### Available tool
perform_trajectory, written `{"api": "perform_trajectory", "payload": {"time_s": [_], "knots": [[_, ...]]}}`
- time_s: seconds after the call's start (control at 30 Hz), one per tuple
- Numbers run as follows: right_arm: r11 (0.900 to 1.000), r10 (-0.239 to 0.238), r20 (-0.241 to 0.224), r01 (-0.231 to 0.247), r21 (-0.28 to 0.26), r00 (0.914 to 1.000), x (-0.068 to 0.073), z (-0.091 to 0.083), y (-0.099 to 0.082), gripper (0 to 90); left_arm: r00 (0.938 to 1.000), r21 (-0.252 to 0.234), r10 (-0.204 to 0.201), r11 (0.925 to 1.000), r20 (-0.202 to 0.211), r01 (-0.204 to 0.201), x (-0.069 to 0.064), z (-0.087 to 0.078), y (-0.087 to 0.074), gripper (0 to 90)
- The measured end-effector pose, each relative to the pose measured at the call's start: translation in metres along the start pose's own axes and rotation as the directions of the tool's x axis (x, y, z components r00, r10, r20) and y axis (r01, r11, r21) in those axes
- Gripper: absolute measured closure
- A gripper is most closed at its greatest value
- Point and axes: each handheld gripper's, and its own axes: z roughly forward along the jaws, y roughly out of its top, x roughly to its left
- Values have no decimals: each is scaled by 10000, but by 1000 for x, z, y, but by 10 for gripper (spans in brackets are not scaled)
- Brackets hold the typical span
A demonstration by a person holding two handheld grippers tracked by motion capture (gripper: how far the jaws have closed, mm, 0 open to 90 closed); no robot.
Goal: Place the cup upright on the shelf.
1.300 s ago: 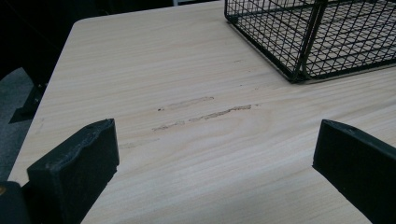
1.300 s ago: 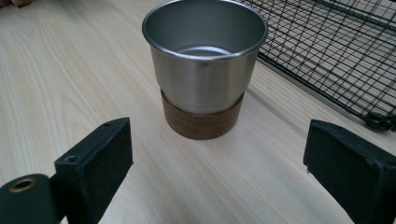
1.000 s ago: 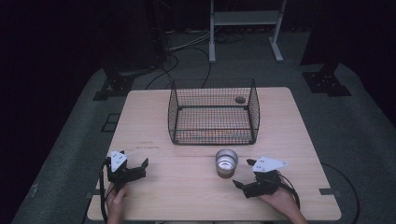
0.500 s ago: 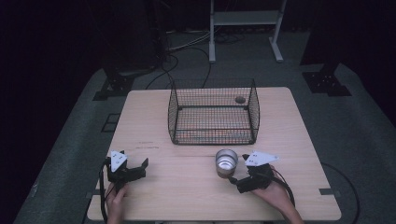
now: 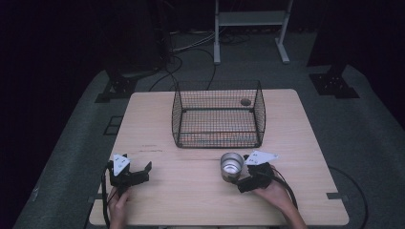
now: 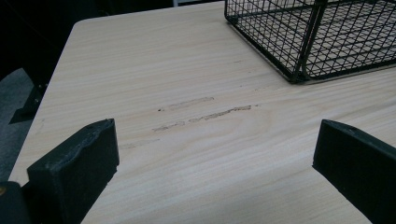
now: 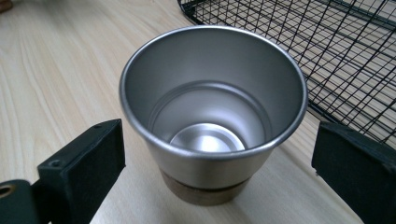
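Setting: dark room, pale wooden table (image 5: 191,200) bearing a wire basket (image 5: 218,114).
Cup: steel cup (image 5: 231,166) upright just before the basket.
Right gripper (image 5: 242,177): jaws spread wide, flanking the cup without touching; they have just been opening, and the hand has moved in toward the cup.
Left gripper (image 5: 138,172): wide apart, empty, unmoved.

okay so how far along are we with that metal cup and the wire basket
Early. Nothing looks finished: the metal cup stands upright on the table, in front of the wire basket, not in it. In hand: the right gripper has its jaws just opened wide to either side of the cup, pads not pressing. The left gripper sits open, holding nothing. Gripping, lifting and any placing remain.
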Motion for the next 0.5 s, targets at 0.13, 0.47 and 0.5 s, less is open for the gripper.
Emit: {"api": "perform_trajectory", "payload": {"time_s": [0.13, 0.47, 0.5], "knots": [[10000, -75, 31, 75, 42, 10000, 0, 4, 4, 22, 10000, 1, -13, 10000, -1, 13, 0, 0, 0, 0], [9996, -236, -135, 238, 134, 9996, 4, 14, 11, 51, 10000, 7, -11, 10000, 4, 11, 0, 0, 0, 0], [9996, -237, -124, 239, 153, 9996, 3, 15, 11, 78, 10000, 8, -13, 10000, 4, 13, 0, 0, 0, 0]]}}
